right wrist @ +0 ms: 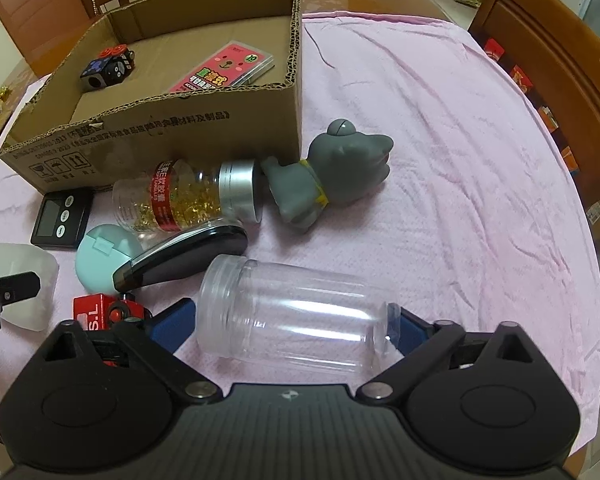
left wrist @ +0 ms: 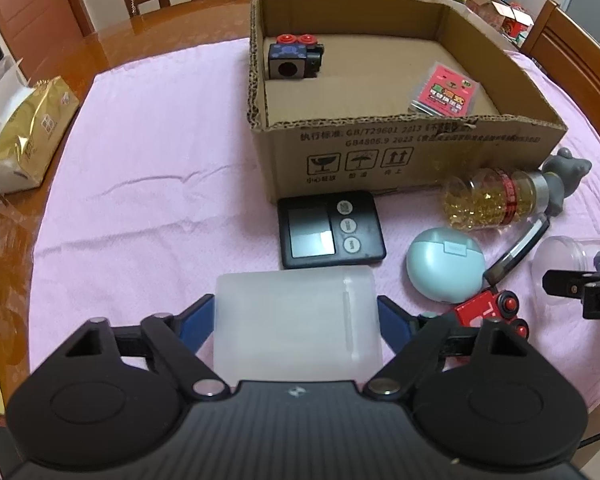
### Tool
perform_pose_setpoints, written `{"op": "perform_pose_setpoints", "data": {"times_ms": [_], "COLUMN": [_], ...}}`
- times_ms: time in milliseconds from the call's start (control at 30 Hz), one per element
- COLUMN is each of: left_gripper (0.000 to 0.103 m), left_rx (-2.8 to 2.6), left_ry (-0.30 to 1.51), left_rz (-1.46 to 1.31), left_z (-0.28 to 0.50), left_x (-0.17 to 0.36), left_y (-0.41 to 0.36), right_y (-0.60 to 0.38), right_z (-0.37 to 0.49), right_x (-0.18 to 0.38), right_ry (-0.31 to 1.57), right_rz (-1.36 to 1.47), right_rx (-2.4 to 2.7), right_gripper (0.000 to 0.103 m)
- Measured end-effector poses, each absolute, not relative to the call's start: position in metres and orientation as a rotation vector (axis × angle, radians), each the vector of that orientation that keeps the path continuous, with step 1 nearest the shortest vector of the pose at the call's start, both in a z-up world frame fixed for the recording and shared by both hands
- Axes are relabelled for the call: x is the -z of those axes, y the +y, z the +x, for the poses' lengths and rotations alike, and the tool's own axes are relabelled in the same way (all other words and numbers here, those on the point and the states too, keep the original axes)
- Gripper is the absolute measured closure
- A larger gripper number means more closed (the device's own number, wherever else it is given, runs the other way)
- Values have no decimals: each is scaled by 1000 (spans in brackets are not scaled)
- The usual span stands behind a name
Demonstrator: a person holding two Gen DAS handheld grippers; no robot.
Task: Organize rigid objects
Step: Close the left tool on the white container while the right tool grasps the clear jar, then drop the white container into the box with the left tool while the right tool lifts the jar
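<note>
Now | left tool (left wrist: pixel 296 316) clamps frosted plastic box (left wrist: pixel 296 320) | right tool (right wrist: pixel 296 320) clamps clear ribbed jar (right wrist: pixel 292 316)

We see a frosted, translucent plastic box (left wrist: pixel 296 320) with a matt skin, and a clear, glossy plastic jar (right wrist: pixel 296 316). Our cardboard carton (left wrist: pixel 420 148) is rough brown paperboard with a corrugated rim. The pink cloth (right wrist: pixel 440 160) looks soft and creased; the wooden table (left wrist: pixel 172 32) at its far edge shines, lacquered.
</note>
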State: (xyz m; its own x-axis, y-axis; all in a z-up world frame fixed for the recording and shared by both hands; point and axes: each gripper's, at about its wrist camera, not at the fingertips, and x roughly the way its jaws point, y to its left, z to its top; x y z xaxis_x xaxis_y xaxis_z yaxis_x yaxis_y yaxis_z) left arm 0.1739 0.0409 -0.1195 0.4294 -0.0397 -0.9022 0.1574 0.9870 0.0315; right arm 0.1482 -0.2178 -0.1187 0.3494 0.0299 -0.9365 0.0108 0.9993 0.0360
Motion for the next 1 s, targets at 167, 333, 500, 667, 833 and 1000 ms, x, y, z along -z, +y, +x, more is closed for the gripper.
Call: {"op": "perform_pose_setpoints", "data": {"times_ms": [167,333,500,667,833,1000], "left_gripper": [21,21,21,21,21,21], "left_rx": [144,184,252,275,282,265], "left_ry": [1134,1127,1101,1019,938,894], "left_rz": [125,148,182,186,165,150], "left_z": [174,170,169,179,209,246], "left_x": [117,101,71,36,15,14], "left_y": [43,44,41,35,23,9], "right_y": [-216,-216,-219,-217,-211,-206], "right_z": [147,144,145,153,167,187], "right_x": [115,98,71,39,17,3], "right_ry": [1217,1194,1169,1105,1032,976], "right_rz": [-7,-47,-79,-137,-184,-208], "right_rx": [-40,-109,-197,-277,-322,-345], "right_gripper": [8,8,8,8,8,8]}}
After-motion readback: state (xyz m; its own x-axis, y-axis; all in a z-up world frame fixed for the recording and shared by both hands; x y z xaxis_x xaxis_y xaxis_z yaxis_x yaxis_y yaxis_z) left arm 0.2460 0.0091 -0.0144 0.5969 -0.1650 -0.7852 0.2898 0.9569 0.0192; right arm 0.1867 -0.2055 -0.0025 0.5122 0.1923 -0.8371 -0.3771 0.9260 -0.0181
